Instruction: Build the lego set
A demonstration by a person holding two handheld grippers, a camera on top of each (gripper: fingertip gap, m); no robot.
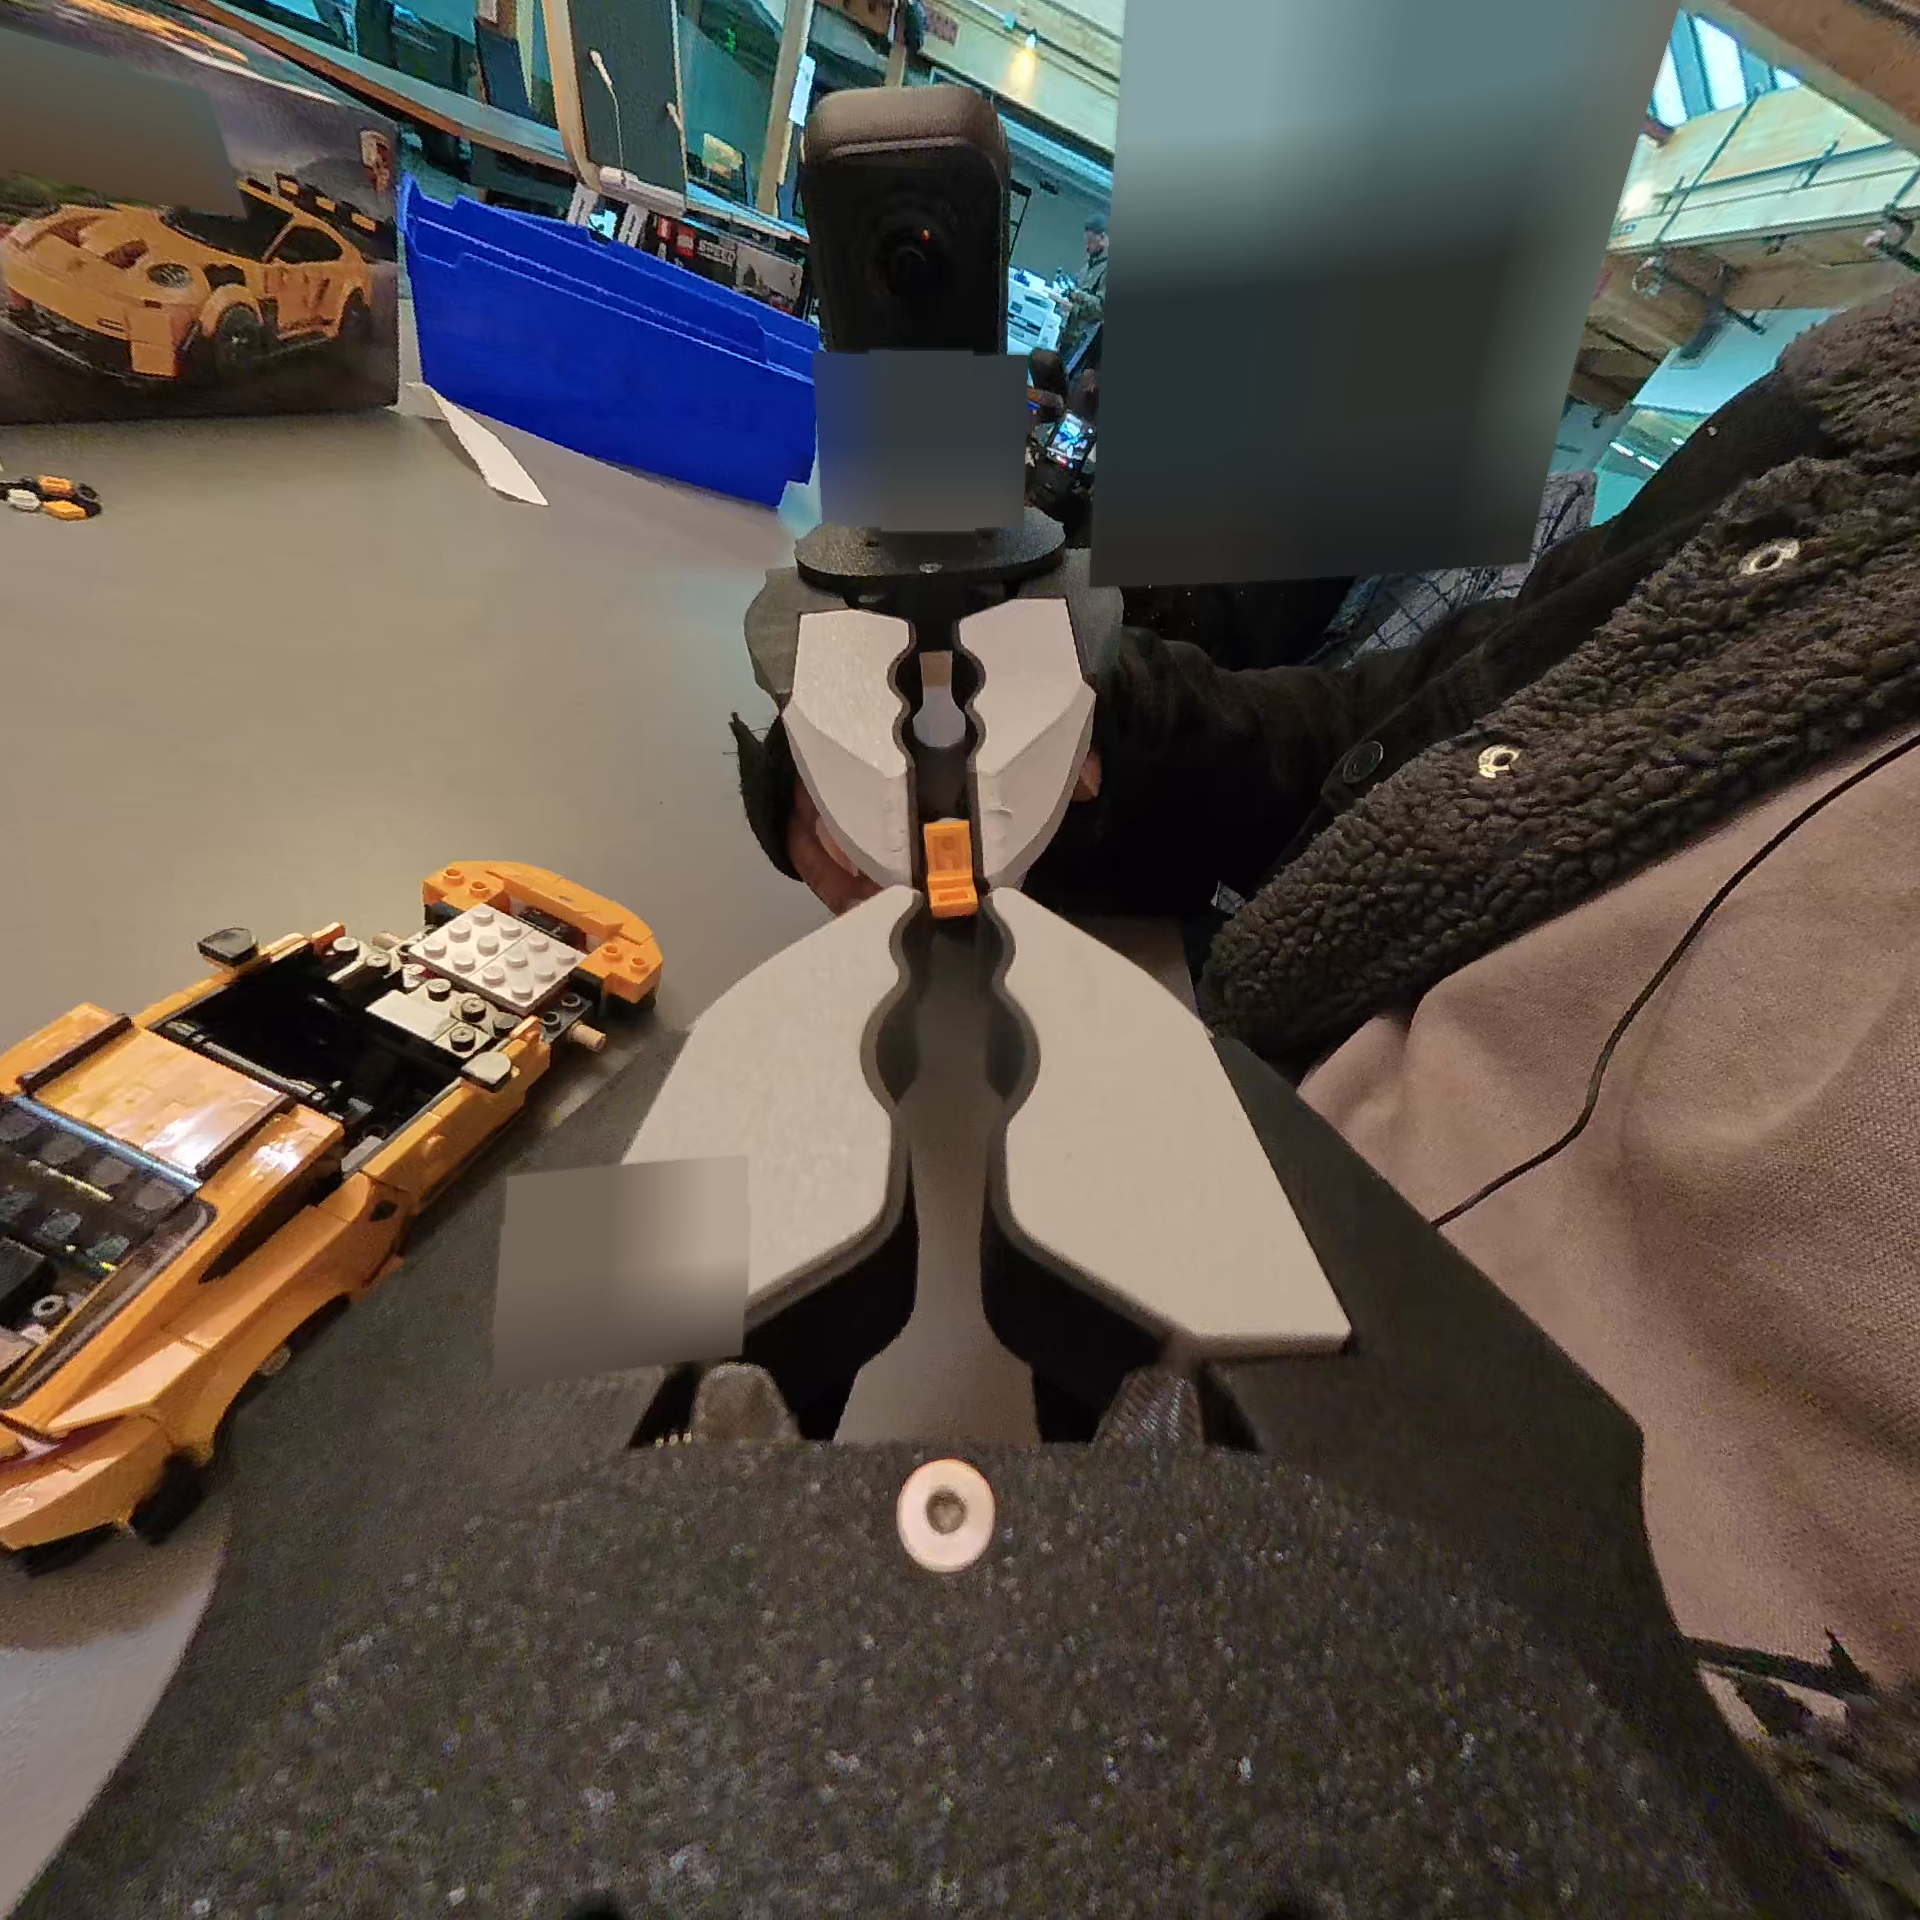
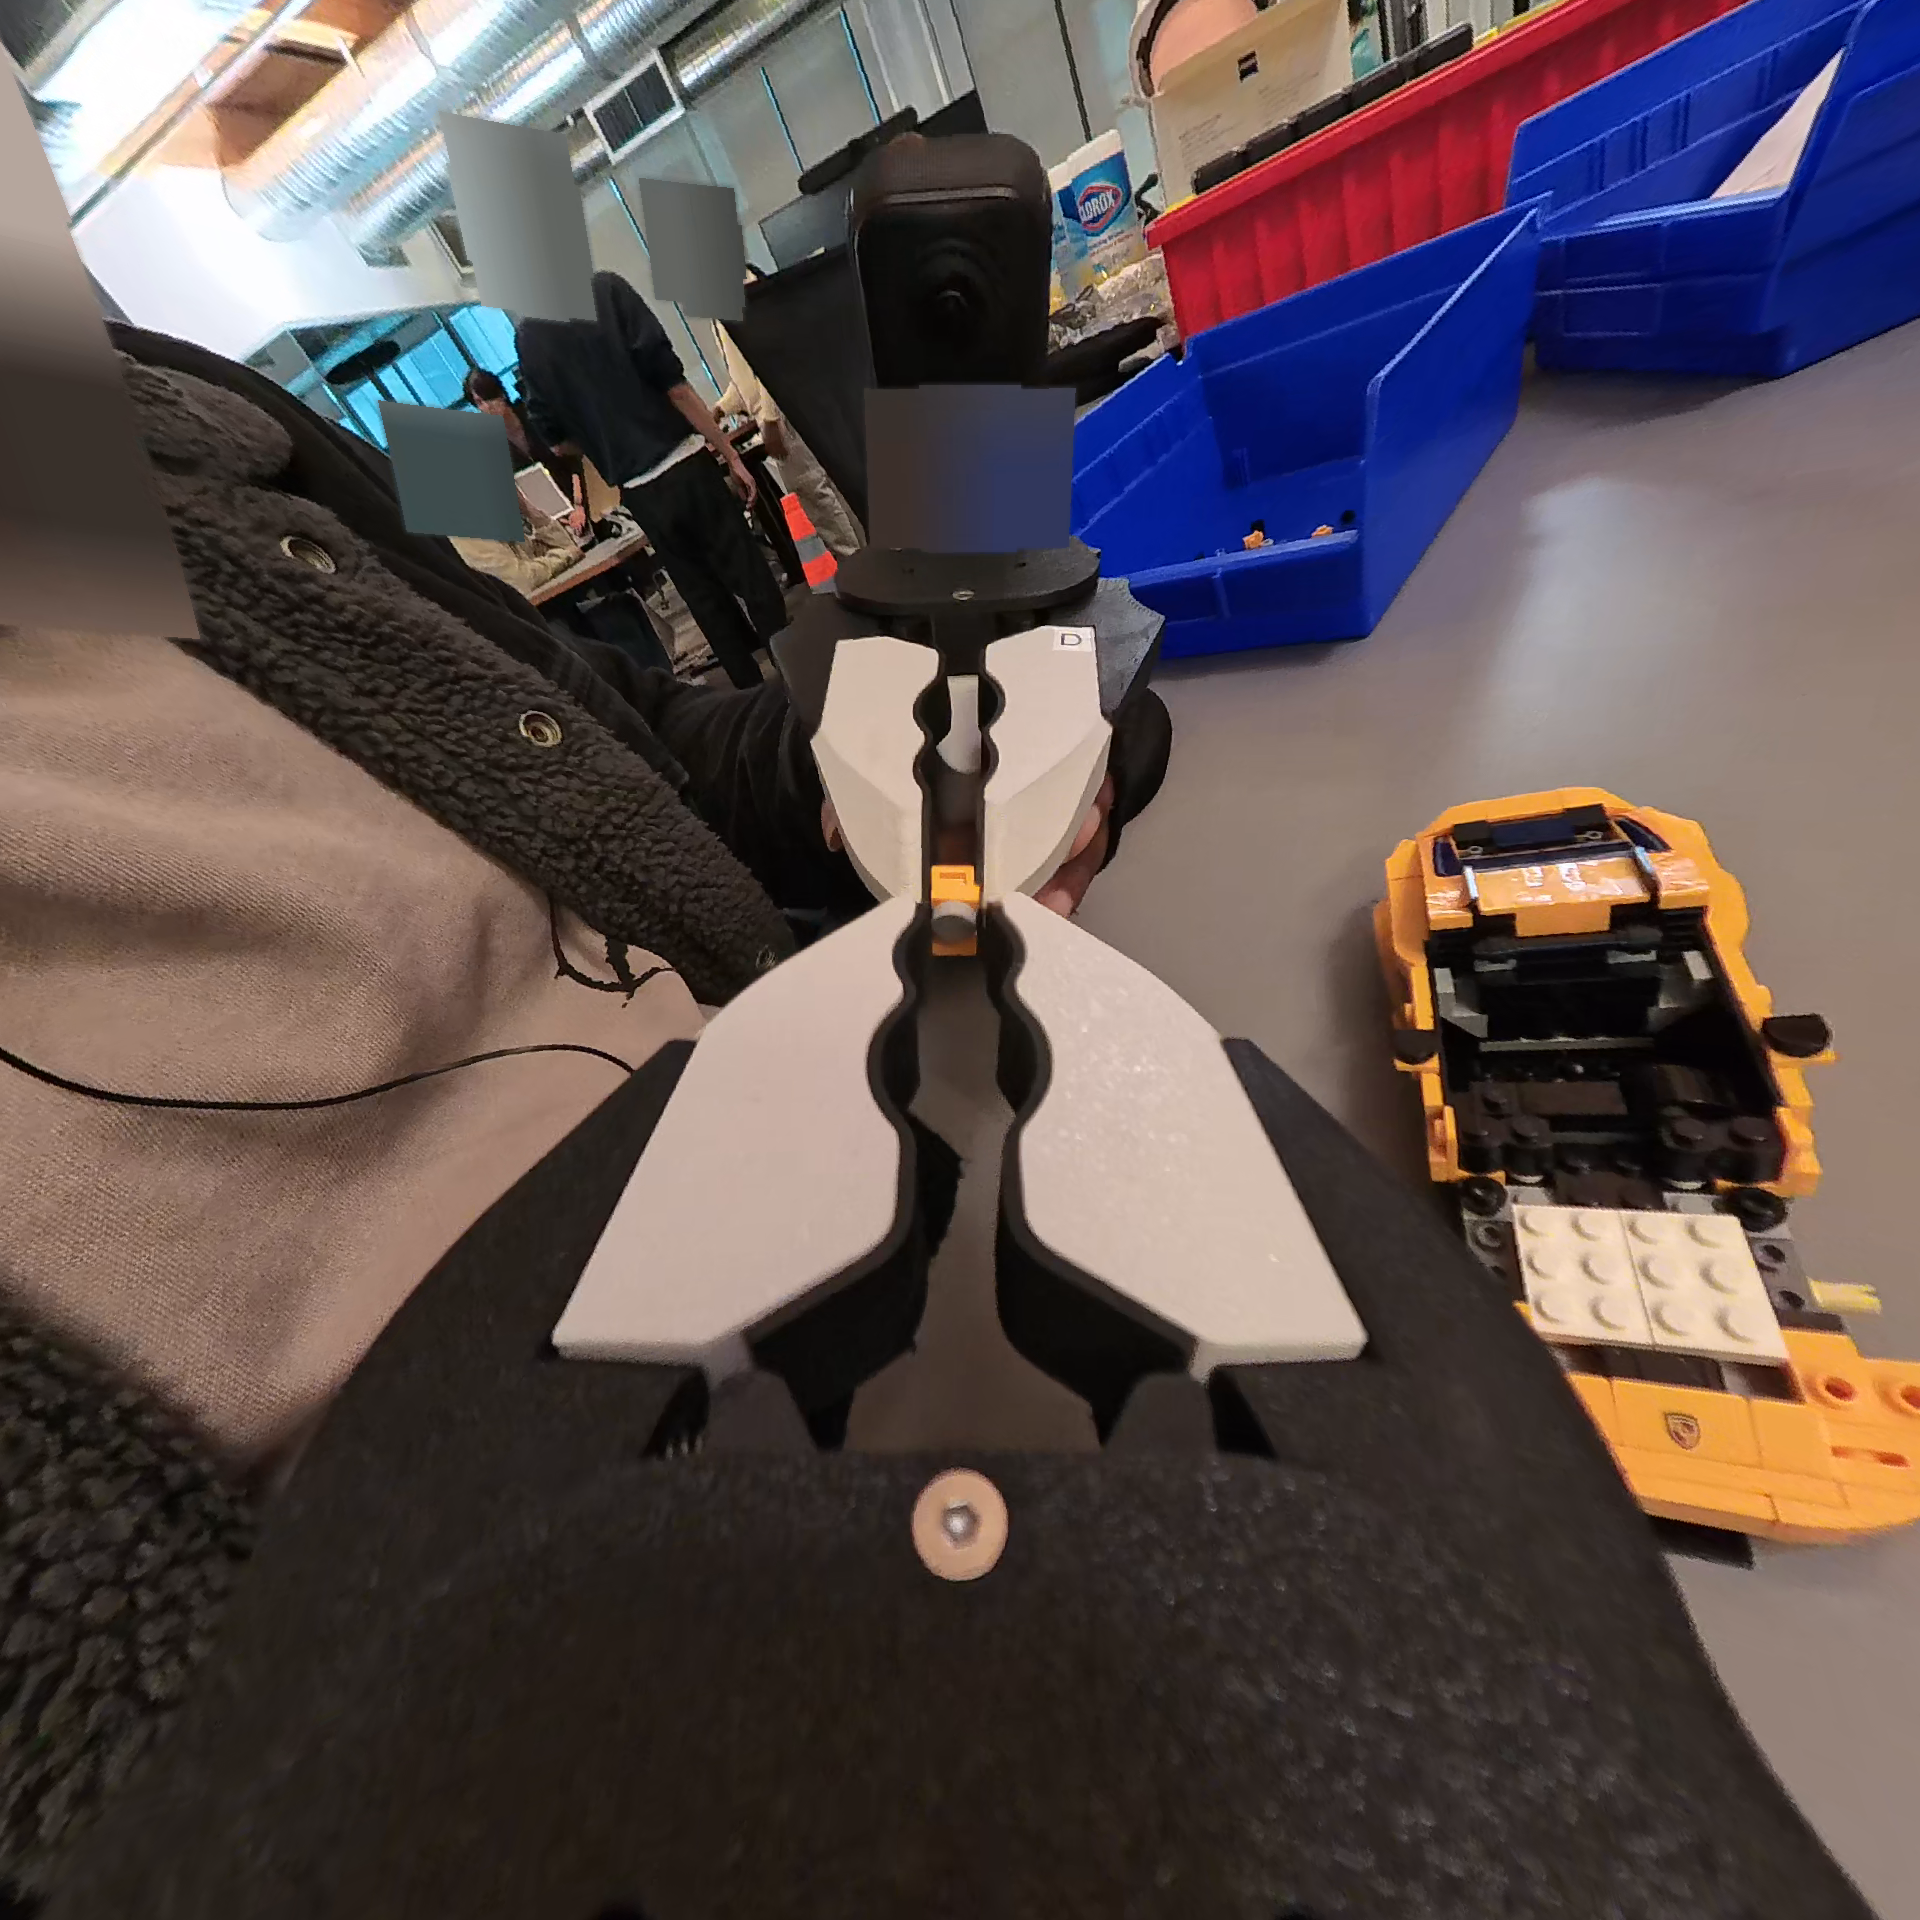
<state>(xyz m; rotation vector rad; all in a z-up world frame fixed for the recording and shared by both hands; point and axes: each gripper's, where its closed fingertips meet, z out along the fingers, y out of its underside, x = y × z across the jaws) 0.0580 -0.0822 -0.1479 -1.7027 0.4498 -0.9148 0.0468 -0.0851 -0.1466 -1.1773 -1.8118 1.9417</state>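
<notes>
My two grippers meet tip to tip above the table edge, close to the person's chest. A small orange Lego piece [image 1: 950, 868] sits between both pairs of fingertips. My left gripper [image 1: 951, 906] is closed on its near end, and my right gripper [image 1: 948, 847], facing it, is closed on the far end. In the right wrist view the orange piece [image 2: 953, 902] shows a grey round stud; my right gripper [image 2: 954, 927] and the left gripper [image 2: 952, 878] both pinch it. The partly built orange Lego car [image 1: 260, 1122] lies on the grey table [image 1: 416, 675], also seen in the right wrist view [image 2: 1621, 1122], with its roof open.
A blue bin [image 1: 603, 343] and the set's box [image 1: 187, 291] stand at the back. Small loose pieces [image 1: 47, 497] lie at the far left. Blue bins [image 2: 1299, 447] and a red bin [image 2: 1403, 177] stand behind the car. The person's jacket [image 2: 416, 675] is close by.
</notes>
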